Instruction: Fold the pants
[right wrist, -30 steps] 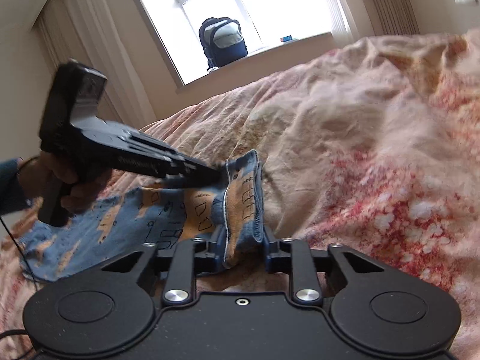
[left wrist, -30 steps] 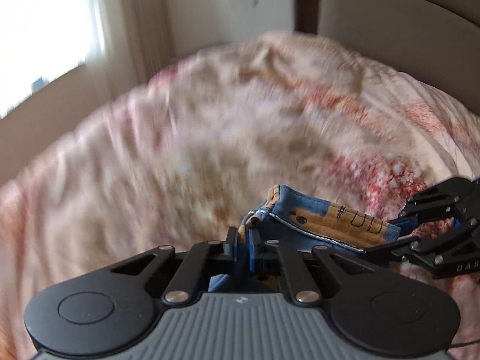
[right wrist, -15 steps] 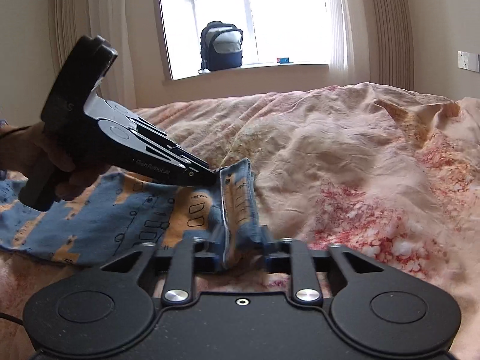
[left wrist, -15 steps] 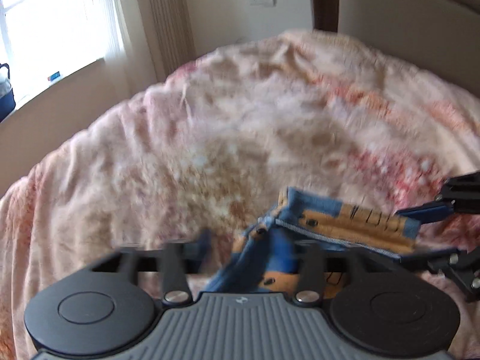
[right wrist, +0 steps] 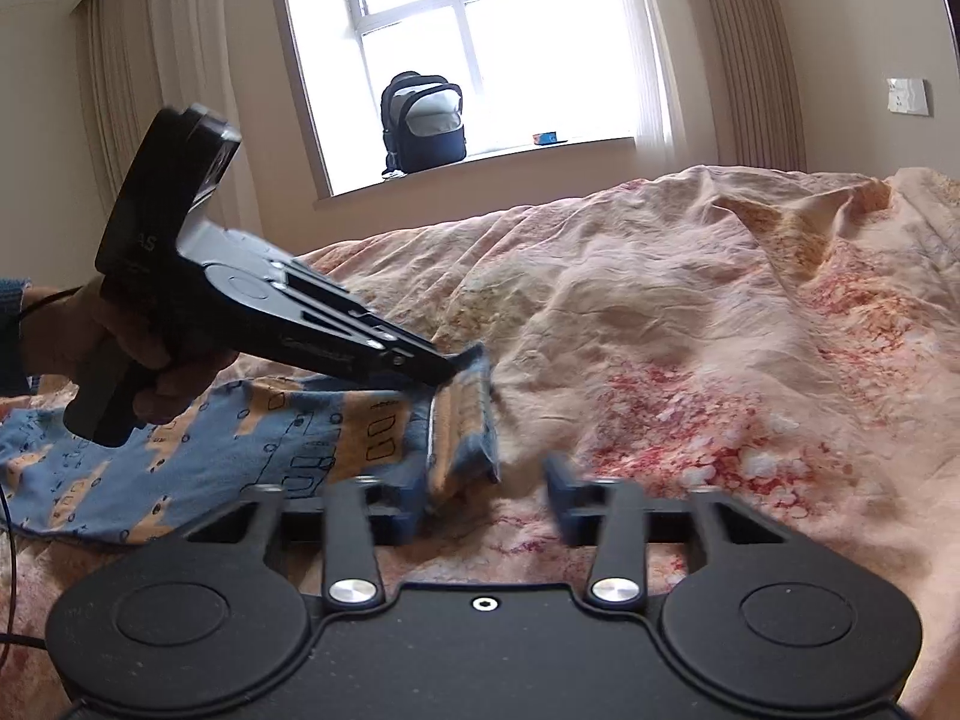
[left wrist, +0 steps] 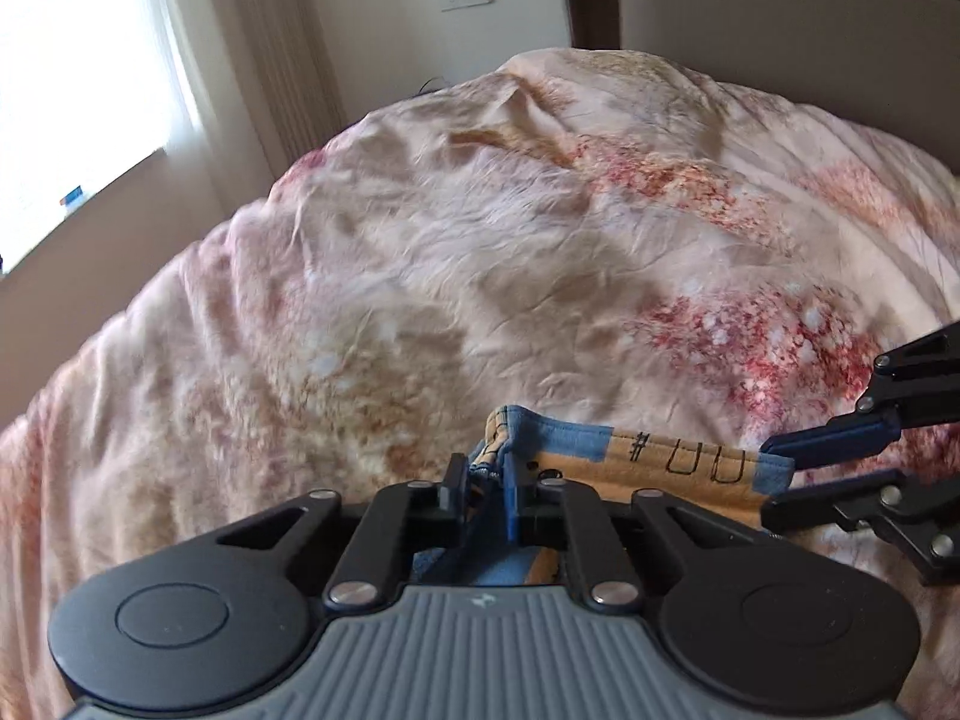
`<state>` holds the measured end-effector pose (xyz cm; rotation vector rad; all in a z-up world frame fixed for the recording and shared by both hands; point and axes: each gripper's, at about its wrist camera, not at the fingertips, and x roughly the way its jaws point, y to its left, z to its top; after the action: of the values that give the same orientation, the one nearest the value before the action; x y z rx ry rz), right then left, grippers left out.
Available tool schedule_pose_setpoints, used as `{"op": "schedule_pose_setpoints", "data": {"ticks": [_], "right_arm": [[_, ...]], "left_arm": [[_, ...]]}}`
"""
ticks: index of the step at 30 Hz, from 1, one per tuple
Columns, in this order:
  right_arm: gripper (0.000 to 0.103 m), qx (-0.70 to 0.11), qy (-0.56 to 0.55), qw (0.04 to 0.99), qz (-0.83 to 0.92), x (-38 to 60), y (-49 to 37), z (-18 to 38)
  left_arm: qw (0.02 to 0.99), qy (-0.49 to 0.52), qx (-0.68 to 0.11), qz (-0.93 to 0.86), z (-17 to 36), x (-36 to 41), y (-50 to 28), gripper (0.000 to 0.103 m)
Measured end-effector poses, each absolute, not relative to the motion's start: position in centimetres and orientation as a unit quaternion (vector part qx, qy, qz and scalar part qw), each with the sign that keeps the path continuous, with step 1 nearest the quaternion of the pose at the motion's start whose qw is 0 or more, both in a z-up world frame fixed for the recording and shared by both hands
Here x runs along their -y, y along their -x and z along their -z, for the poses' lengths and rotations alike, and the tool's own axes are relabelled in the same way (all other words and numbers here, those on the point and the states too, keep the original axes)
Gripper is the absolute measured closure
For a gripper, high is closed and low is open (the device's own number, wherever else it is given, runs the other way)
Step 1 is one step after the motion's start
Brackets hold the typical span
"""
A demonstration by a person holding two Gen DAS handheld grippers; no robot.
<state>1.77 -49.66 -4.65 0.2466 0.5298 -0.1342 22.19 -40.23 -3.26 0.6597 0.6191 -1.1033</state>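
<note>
The pants (right wrist: 252, 450) are blue with orange patches and lie on the bed at the left of the right wrist view. Their folded waistband edge (right wrist: 462, 420) stands up in the middle. My left gripper (left wrist: 485, 483) is shut on that waistband (left wrist: 630, 456); it also shows in the right wrist view (right wrist: 450, 369), held by a hand. My right gripper (right wrist: 486, 504) is open, its jaws wide apart around the near end of the waistband. It shows in the left wrist view (left wrist: 774, 480) at the right, its fingers apart on either side of the cloth edge.
A wrinkled pink and red floral bedspread (right wrist: 690, 330) covers the bed. A dark backpack (right wrist: 423, 120) stands on the window sill behind. Curtains (right wrist: 750, 48) hang at the window and a wall switch (right wrist: 909, 96) is at the right.
My right gripper has opened and let go of the waistband. My left gripper, which opened half a second ago, has shut on the waistband again.
</note>
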Motion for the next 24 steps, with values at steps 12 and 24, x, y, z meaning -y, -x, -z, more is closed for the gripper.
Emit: {"op": "schedule_pose_setpoints", "data": {"ticks": [12,24], "right_arm": [[0.082,-0.269,-0.082,0.957,0.074,49.2,-2.8,4.7],[0.091,-0.274,-0.189,0.942,0.047,51.6,-3.3,5.6]], "left_arm": [[0.773,-0.317,-0.282,0.472,3.9,39.8,-22.2,0.085],[0.810,-0.240,-0.300,0.443,2.7,38.3,-23.9,0.044]]}}
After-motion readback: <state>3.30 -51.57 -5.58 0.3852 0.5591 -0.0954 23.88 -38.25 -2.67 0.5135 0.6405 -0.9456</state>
